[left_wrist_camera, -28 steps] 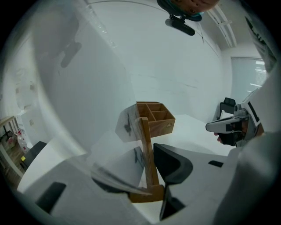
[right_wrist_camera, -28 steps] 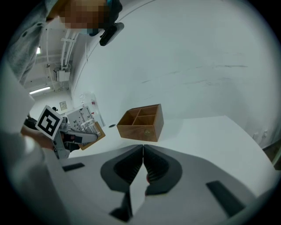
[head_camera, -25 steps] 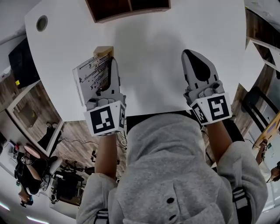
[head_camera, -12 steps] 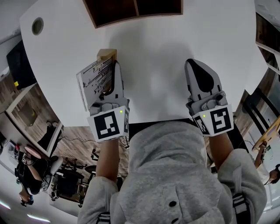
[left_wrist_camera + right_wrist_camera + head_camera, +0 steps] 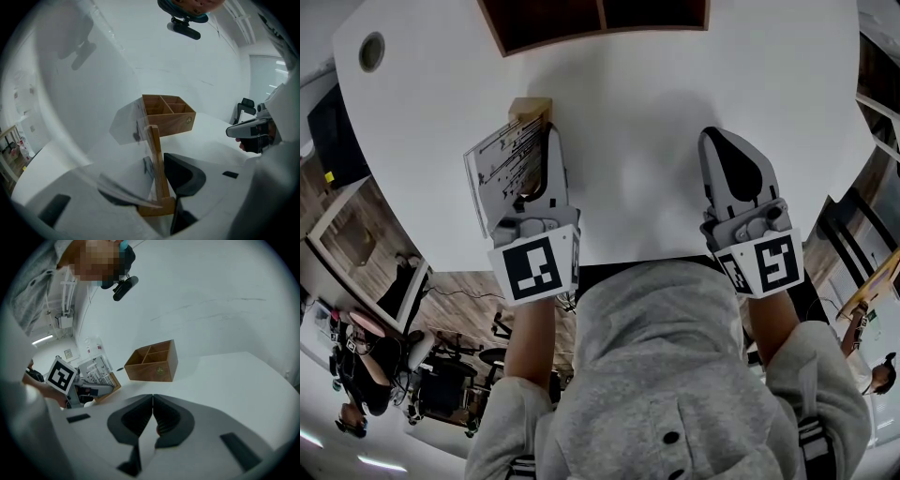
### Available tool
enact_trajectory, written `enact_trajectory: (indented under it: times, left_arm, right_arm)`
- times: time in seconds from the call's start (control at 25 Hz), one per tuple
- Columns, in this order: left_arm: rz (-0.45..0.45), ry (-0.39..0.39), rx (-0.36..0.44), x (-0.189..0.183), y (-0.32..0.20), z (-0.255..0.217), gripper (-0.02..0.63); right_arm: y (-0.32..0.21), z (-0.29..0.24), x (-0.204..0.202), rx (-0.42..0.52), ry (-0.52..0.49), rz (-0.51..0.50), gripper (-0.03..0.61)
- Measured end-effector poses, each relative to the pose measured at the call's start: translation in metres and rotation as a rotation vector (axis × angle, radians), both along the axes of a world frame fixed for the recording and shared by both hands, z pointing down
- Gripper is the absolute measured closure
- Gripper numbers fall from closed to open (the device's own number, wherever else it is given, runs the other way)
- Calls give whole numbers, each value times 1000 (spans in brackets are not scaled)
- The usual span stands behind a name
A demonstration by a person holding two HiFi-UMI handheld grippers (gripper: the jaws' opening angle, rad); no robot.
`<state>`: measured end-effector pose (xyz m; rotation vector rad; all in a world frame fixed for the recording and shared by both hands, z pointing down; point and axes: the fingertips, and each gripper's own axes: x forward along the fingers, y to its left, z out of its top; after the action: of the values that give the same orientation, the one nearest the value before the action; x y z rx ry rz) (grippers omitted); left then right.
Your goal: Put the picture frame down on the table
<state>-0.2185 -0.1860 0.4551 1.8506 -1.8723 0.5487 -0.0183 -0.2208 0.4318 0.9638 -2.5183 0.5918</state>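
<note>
The left gripper's (image 5: 151,182) jaws are clamped narrowly on the picture frame (image 5: 154,150). In the left gripper view the dark right jaw presses against the frame's wooden strip, and the other jaw shows dimly through the clear printed panel on the far side. The strip runs straight out along the jaws, so the frame's long axis points away from the person, toward the far edge of the table (image 5: 637,103). The head view shows the frame (image 5: 502,167) with its printed face turned up and to the left and its wooden end block at the far tip. It sits over the left part of the table, close to the left edge. From the right gripper view the frame (image 5: 96,372) looks tilted, its wooden base low and near the white surface. No view settles whether the base touches. The right gripper (image 5: 153,401) has its jaws pressed together on nothing. It hangs over the near edge toward the right, well apart from the frame. A wooden box (image 5: 592,21) with compartments stands at the far edge, ahead of both grippers and clear of the frame. Judging from this, the set-down belongs to the left gripper alone. The frame lies within its grip and has bare tabletop beneath it, so the move seems to call for bringing the base flat onto the table before the jaws part. If the frame is released at its present lean, it may tip onto its face.
</note>
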Motion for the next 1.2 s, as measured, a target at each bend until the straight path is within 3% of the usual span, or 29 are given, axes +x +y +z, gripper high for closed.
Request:
enact_trajectory:
  times: [0.32, 0.6, 0.92, 1.2]
  left_arm:
    - [-3, -3, -13, -8, 0, 10, 423]
    - [22, -74, -36, 1, -2, 15, 423]
    - [16, -56, -39, 6, -3, 17, 421]
    - [39, -47, 12, 14, -4, 10, 345]
  right_arm:
    - [3, 8, -9, -19, 0, -4, 552]
    - [0, 13, -10, -40, -7, 1, 552]
    - [-1, 14, -9, -48, -17, 5, 552]
    - [1, 8, -9, -36, -21, 1, 552]
